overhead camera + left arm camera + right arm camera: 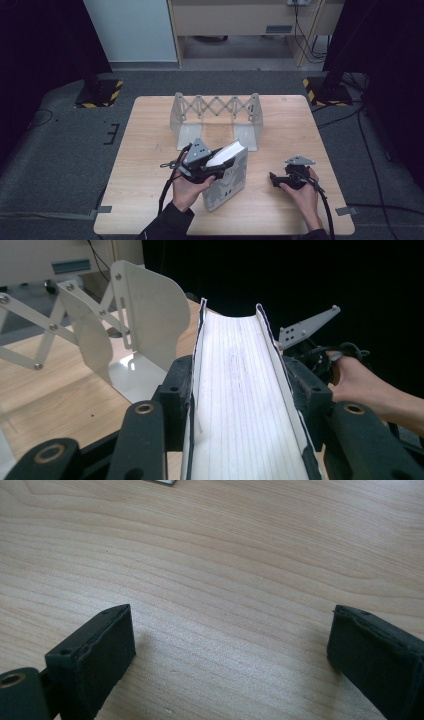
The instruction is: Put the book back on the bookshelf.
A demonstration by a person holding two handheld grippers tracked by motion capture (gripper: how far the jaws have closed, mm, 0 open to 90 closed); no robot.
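One book [227, 177] clamped in the left gripper [216, 169], bookstand [216, 120] just ahead.
Page edge faces up, spine down, tilted; right gripper [274, 180] gapes empty.

left gripper [212, 169]: black jaws, brass rivets | grey plate (three-cornered) | black cable | dark sleeve [167, 225]

Dark print on the grey-covered book [231, 185], too small and blurred to read, no other legible text
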